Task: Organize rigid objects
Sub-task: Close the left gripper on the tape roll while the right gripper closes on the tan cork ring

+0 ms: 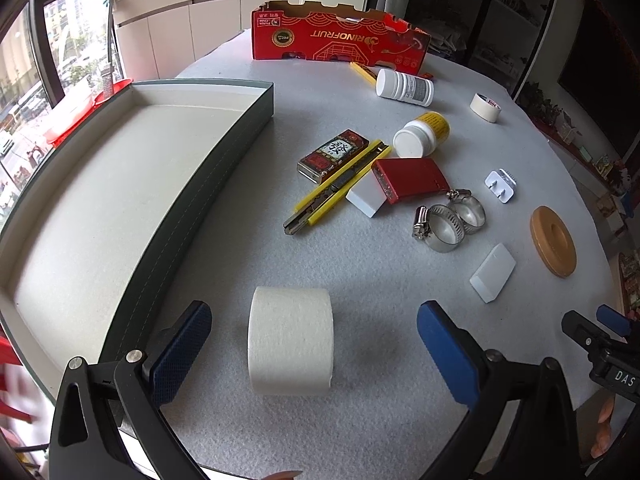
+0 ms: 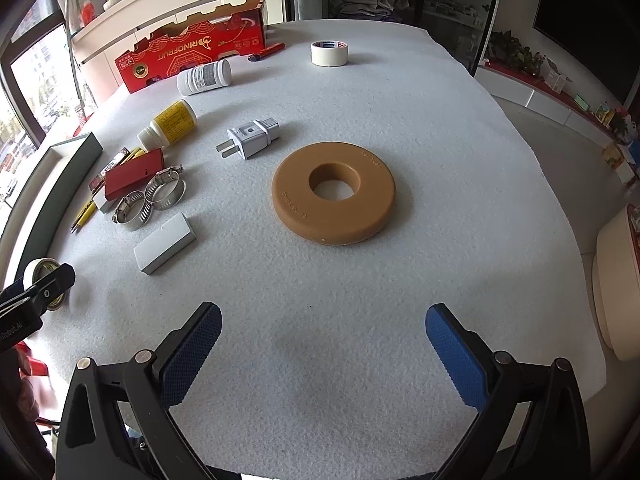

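Left gripper (image 1: 314, 340), jaws wide apart and holding nothing, straddles a white tape roll (image 1: 291, 340) lying on its side on the grey felt table cover (image 1: 360, 420); neither blue pad (image 1: 182, 350) touches the roll. Judged step: closing on this roll for transfer to the tray. For a sound grasp the pads should meet the roll's flat end faces or its curved wall squarely, low enough that it cannot squirt forward; a roll on its side is likely to roll if nudged by one pad first.

Right gripper (image 2: 322, 354), equally wide open and empty, hovers over bare felt, with the tan disc with a centre hole (image 2: 333, 193) lying flat just ahead.

Left of the roll, the shallow tray (image 1: 224, 168) holds nothing visible; its near wall is close by, so the lift need only clear that rim.

Middle distance: white block (image 1: 493, 273), two hose clamps (image 1: 448, 220) touching each other, plug adapter (image 1: 500, 186), red box (image 1: 412, 179), yellow utility knife (image 1: 336, 188), patterned box (image 1: 332, 155).

Beyond: yellow-labelled bottle (image 1: 420, 134), white bottle (image 1: 405, 87), masking tape (image 1: 486, 107), and a red fruit carton (image 1: 340, 40) at the far edge.
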Demonstrator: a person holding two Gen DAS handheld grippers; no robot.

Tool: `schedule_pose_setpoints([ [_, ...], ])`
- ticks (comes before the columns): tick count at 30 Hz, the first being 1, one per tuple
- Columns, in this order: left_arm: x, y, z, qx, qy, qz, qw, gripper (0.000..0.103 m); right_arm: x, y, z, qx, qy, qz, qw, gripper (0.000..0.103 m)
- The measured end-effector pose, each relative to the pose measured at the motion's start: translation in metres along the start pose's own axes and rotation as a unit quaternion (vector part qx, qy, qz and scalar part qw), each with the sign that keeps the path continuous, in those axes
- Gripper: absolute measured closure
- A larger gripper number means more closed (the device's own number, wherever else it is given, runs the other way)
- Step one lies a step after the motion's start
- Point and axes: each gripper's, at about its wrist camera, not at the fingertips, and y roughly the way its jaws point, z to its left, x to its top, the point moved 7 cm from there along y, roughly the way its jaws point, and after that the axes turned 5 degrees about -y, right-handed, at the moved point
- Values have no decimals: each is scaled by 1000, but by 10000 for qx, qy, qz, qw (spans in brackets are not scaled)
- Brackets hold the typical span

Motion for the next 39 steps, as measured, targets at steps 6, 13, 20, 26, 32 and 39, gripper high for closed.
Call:
schedule_pose_setpoints([
  [6,-4,10,0,122,-110,157,9997,0,5,7,-4,-46,-37,44,10000,0],
  [13,-2,16,-3,226,-100,154,9996,0,22,21,-11,-127,-78,72,9999,0],
  [20,3,21,-5,393,-38,63,9992,0,40,41,-11,-156,-207,138,9996,0],
  [26,6,25,-7,506,-16,-58,9987,0,57,57,-8,65,-229,191,9995,0],
  [32,7,25,-7,571,-96,-88,9983,0,64,61,-7,73,-270,197,9994,0],
  [39,8,26,-7,615,-180,-74,9979,0,62,58,-6,72,-310,-53,9995,0],
])
